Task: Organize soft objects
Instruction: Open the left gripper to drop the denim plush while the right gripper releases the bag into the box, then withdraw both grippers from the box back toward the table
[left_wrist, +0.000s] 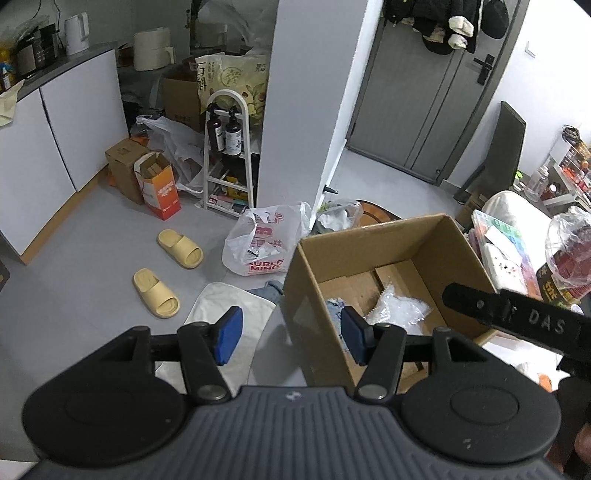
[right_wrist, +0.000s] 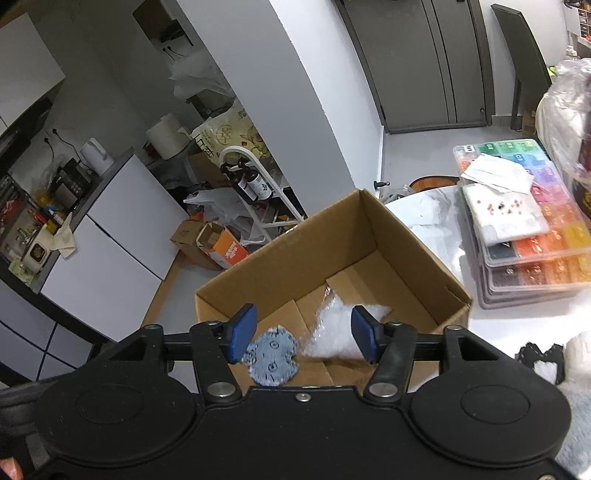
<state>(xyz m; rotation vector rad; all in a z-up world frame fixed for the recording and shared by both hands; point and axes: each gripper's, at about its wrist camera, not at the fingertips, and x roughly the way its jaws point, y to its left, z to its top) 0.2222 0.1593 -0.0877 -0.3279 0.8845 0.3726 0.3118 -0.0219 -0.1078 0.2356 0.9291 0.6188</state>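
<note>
In the left wrist view, the cardboard box (left_wrist: 388, 280) sits at centre right on the white bench (left_wrist: 517, 347), open at the top. A blue cloth (left_wrist: 334, 308) and a clear plastic packet (left_wrist: 397, 308) already lie on its floor, so part of the sorting looks done. The left hand-held gripper (left_wrist: 291, 336) hovers with its jaws moderately apart and nothing between them, straddling the box's near left corner. A white towel (left_wrist: 221, 332) shows at lower centre left, seemingly yet to be put away. The right tool's arm crosses the lower right.

In the right wrist view, the right hand-held gripper (right_wrist: 303, 334) hangs over the box's near edge, jaws apart and empty; the cloth and packet rest below, clear of the pads. A fluffy white item (right_wrist: 576, 354) waits at far right. The box walls stand tall, but the opening is roomy; stacked bead cases (right_wrist: 535, 236) crowd its right side.
</note>
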